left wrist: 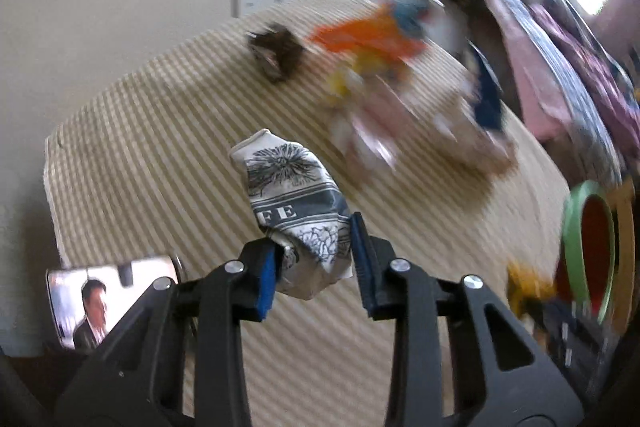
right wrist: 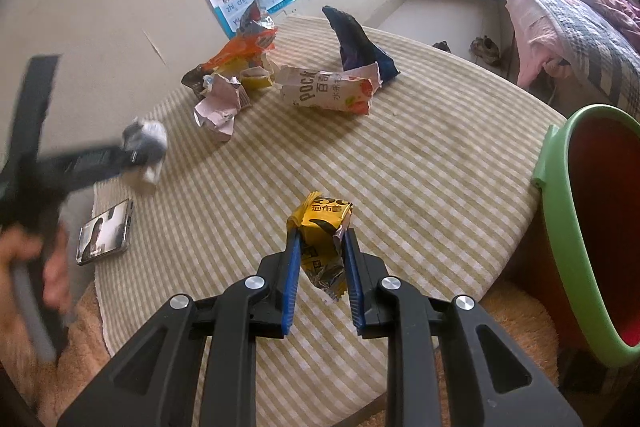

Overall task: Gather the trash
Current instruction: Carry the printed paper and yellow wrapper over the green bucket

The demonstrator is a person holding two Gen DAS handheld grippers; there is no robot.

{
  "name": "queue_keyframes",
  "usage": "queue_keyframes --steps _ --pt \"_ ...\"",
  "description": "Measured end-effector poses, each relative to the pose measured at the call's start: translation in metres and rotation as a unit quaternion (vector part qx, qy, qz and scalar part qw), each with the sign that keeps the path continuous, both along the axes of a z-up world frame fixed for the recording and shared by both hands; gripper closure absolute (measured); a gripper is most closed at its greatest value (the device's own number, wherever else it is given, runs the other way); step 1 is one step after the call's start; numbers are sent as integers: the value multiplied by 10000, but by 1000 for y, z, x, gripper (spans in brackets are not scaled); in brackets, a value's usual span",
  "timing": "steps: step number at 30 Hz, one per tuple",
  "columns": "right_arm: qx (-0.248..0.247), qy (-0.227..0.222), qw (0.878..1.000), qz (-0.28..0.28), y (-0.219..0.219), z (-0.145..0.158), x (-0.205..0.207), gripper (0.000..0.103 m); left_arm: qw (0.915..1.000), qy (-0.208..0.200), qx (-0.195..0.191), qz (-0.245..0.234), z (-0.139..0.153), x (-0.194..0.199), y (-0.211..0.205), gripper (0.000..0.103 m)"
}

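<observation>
Two grippers | left gripper (left wrist: 316,263) clamps crumpled paper cup (left wrist: 296,207) | right gripper (right wrist: 322,267) clamps yellow wrapper (right wrist: 322,231) | one phone (right wrist: 105,231), one green-rimmed bin (right wrist: 576,227) beside bench (right wrist: 420,167)

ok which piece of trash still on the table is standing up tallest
The dark blue wrapper at the far side: it rises to a peak behind the flattened white Pocky box, while the others lie low and crumpled.
</observation>
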State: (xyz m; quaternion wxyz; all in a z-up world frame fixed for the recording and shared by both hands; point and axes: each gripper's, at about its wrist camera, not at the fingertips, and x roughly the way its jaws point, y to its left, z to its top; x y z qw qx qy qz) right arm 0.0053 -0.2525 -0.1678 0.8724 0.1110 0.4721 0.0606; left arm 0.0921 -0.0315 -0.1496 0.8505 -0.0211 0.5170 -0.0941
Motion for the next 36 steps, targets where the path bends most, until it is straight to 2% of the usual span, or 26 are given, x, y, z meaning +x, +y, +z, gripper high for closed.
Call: queue_keyframes --steps 4,9,14,16,20,36 --pt "-8 -22 10000 -15 -1 1 -1 82 9991 197 57 -363 -14 -34 -14 71" --pt "-24 -19 10000 2 0 1 -1 82 9989 364 139 -278 -28 -38 -16 70" --pt "-30 18 10000 7 0 0 0 82 9993 257 39 -276 -22 -41 -15 70" --pt "-26 17 10000 4 0 0 0 82 9992 252 19 -315 -21 -43 -15 77" --pt "-27 23 10000 7 0 0 0 82 9990 220 35 -393 -19 -45 -20 80" --pt "-2 11 10000 10 0 0 0 82 9986 25 89 -522 -7 -50 -31 81"
